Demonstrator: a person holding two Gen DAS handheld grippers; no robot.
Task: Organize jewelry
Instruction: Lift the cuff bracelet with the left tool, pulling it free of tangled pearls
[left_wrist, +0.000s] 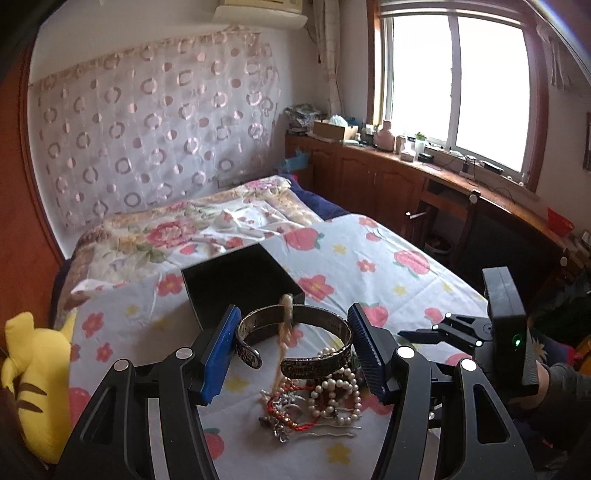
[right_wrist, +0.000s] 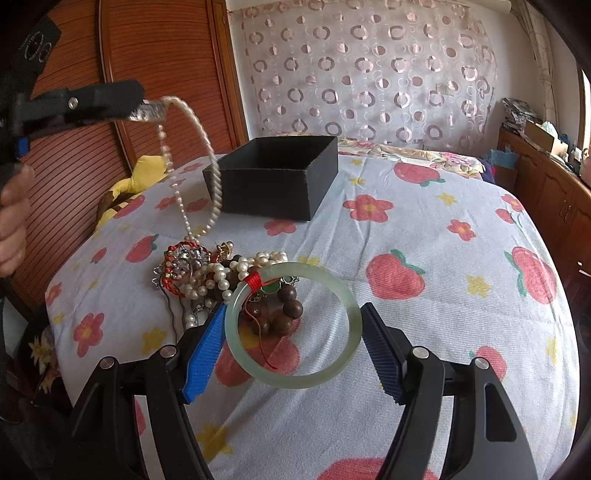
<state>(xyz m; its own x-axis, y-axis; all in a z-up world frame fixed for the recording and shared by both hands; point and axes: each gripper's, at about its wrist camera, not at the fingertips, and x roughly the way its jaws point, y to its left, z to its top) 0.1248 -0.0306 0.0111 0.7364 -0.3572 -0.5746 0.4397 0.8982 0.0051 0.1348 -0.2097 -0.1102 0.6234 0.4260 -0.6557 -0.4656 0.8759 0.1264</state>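
Note:
My left gripper (left_wrist: 293, 339) is shut on a silver cuff bracelet (left_wrist: 295, 332), lifted above the bed; a pearl strand (right_wrist: 192, 166) hangs from the cuff down to the jewelry pile (right_wrist: 207, 273). The pile also shows under the cuff in the left wrist view (left_wrist: 317, 402). The left gripper appears at upper left in the right wrist view (right_wrist: 147, 109). My right gripper (right_wrist: 291, 336) has its pads against a pale green jade bangle (right_wrist: 295, 376) with a red thread, at the pile's near edge. An open black box (right_wrist: 280, 173) stands behind the pile.
The bed carries a white sheet with red flowers (right_wrist: 424, 258). A yellow plush toy (left_wrist: 33, 380) lies at the bed's left edge. A wooden wardrobe (right_wrist: 110, 44) stands left; a cabinet with bottles (left_wrist: 388, 162) runs under the window.

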